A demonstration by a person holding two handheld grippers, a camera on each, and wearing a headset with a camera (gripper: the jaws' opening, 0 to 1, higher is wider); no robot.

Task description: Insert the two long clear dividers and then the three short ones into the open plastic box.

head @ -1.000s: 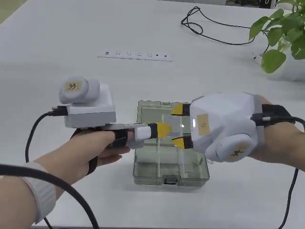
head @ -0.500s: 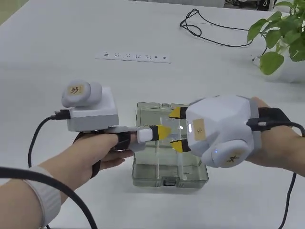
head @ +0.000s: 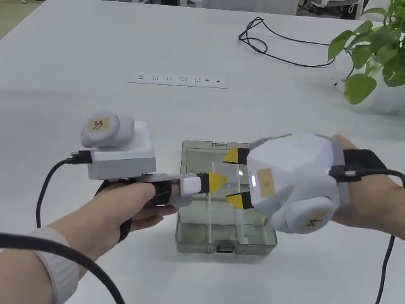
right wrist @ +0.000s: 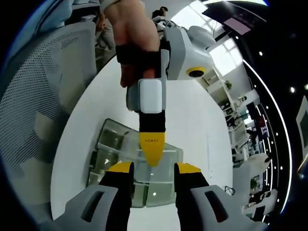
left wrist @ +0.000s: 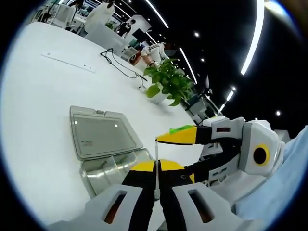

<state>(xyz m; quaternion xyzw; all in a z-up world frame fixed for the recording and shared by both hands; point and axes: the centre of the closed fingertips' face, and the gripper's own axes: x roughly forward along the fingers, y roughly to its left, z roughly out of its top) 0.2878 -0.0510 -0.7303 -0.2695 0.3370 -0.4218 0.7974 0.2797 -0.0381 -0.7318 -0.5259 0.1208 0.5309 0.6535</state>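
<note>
1. Reaching in level from the person's left, the left gripper (head: 215,182) sits in a closed left hand (head: 126,202) with its fingers aimed at the right gripper (head: 234,177). The right gripper comes the opposite way from the right hand (head: 373,202).
2. The left gripper's fingers are pressed together, pinching a thin clear divider (left wrist: 156,159) between the yellow tips. The right gripper's fingers (head: 233,154) are spread, one to each side of the left tips. In the right gripper view there is a gap on both sides.
3. The open plastic box (head: 196,237) lies directly beneath both sets of fingertips. Its lid (head: 202,149) lies flat beyond the right gripper's far finger.
4. Inside the box, under the fingers, two clear upright strips seem to run front to back, with narrow lanes between them and the side walls.
5. Bare table (head: 95,63) lies open on every side of the box. A power strip (head: 177,79) is well beyond the fingers. A black cable (head: 278,47) and a plant (head: 373,50) are farther off on the right gripper's side.
6. In the left gripper view the clear divider is seen edge-on as a fine line running straight out along the fingers. Its flat faces lie against the pads, and its end is near one yellow finger of the right gripper. Its full length cannot be told.
</note>
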